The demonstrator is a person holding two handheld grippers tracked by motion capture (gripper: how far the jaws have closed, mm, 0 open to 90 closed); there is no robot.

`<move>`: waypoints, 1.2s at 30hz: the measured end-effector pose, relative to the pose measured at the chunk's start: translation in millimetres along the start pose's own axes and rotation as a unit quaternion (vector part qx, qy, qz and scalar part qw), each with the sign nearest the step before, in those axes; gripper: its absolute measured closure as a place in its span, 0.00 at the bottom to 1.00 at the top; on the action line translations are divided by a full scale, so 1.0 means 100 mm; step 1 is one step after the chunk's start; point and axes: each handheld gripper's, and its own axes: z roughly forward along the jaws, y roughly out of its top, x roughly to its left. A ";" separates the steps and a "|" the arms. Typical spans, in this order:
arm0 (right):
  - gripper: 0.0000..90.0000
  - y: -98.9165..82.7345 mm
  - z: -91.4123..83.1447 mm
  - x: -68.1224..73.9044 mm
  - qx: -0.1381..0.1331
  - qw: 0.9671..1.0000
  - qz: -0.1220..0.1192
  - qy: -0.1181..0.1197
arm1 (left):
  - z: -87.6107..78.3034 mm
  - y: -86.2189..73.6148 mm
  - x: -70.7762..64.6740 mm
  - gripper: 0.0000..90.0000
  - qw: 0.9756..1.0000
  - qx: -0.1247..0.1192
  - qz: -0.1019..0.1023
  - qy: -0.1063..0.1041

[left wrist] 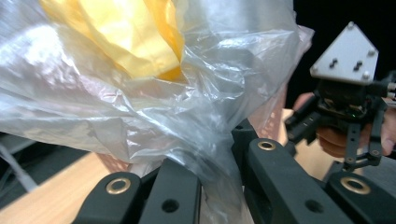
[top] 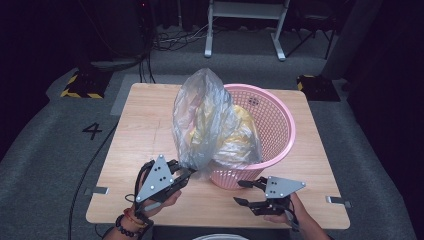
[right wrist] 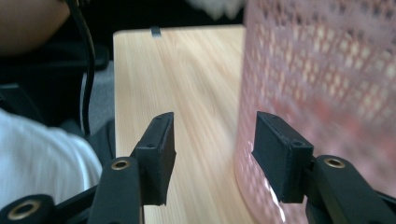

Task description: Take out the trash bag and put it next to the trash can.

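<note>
While my left gripper (top: 186, 174) is clamped on the thin plastic bag (top: 205, 120) at its lower edge, the bag stands half out of the pink basket (top: 272, 125) on the bench (top: 150, 130), with something yellow (left wrist: 135, 42) inside. My right gripper (top: 246, 192) waits with jaws apart just beside the basket wall, holding nothing. I think that if I pull too hard, the film may tear or slip, and the light basket, which nothing holds, may tip or slide.

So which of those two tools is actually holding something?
The left tool, at the left in the high view. Its jaws pinch the clear plastic bag in the pink basket. The right tool is open, holding nothing, beside the basket.
</note>
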 end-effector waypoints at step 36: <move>0.31 -0.87 -0.67 -0.83 0.100 0.973 0.128 -0.163 | -0.06 0.02 0.45 0.96 0.990 -0.105 -0.012 0.094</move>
